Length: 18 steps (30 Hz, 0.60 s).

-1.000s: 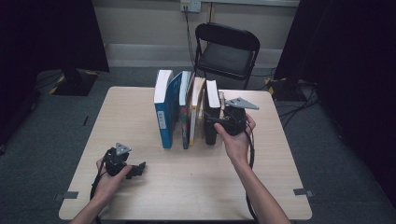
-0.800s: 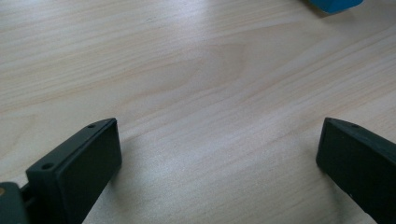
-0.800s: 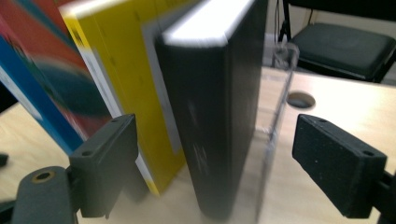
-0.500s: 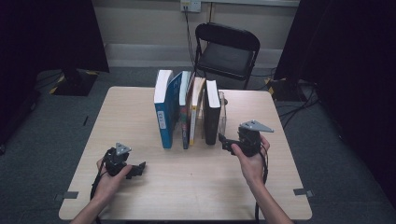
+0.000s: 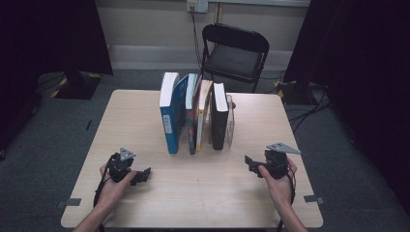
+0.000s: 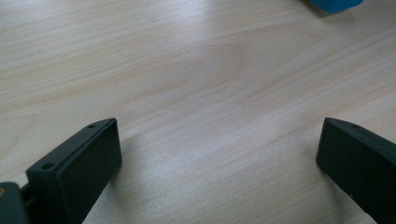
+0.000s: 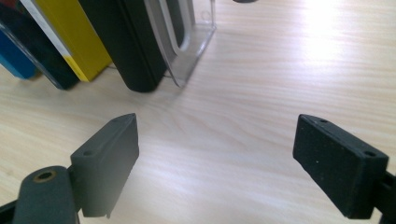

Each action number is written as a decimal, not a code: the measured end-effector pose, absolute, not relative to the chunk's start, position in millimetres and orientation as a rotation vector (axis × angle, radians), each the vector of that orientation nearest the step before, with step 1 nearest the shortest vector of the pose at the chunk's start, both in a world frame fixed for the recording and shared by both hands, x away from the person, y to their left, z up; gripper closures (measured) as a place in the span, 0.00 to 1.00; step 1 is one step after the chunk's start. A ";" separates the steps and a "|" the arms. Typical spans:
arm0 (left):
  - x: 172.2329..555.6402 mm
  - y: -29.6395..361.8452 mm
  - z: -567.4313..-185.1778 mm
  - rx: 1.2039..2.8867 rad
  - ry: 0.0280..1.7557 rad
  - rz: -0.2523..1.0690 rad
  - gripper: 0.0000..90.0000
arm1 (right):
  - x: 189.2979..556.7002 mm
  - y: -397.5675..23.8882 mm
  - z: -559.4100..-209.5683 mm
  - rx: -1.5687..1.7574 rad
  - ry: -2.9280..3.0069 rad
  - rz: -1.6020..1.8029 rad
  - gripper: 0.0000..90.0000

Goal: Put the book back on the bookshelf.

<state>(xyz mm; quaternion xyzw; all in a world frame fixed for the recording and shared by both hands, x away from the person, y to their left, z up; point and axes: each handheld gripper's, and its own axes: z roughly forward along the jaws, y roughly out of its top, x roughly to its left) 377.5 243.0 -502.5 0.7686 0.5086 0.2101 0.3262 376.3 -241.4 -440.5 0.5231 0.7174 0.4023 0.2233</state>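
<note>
Table (image 5: 145,111), 1 pc, wood. Lower left: left gripper (image 5: 143,175), jaws wide apart, holding nothing. Centre: books (image 5: 196,116), 4 upright in a row – blue, dark, yellow, black – w/ 1 clear bookend (image 5: 230,121) at right end. Lower right: right gripper (image 5: 251,163), jaws wide apart, nothing held. Top centre: 1 chair (image 5: 234,48).

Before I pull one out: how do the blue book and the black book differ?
The blue book stands at the row's left end, the black book at the right beside a clear bookend. The blue book looks taller and reaches nearer the person. Both stand upright on the table.
</note>
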 end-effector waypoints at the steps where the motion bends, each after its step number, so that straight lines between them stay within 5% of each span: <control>1: 377.4 243.1 -502.5 2.014 1.333 0.550 0.00 | 374.7 -244.7 -442.3 1.444 1.980 1.097 0.16; 18: 377.2 243.7 -502.4 2.016 1.332 0.547 0.00 | 371.1 -289.2 -495.2 1.515 2.041 0.830 0.15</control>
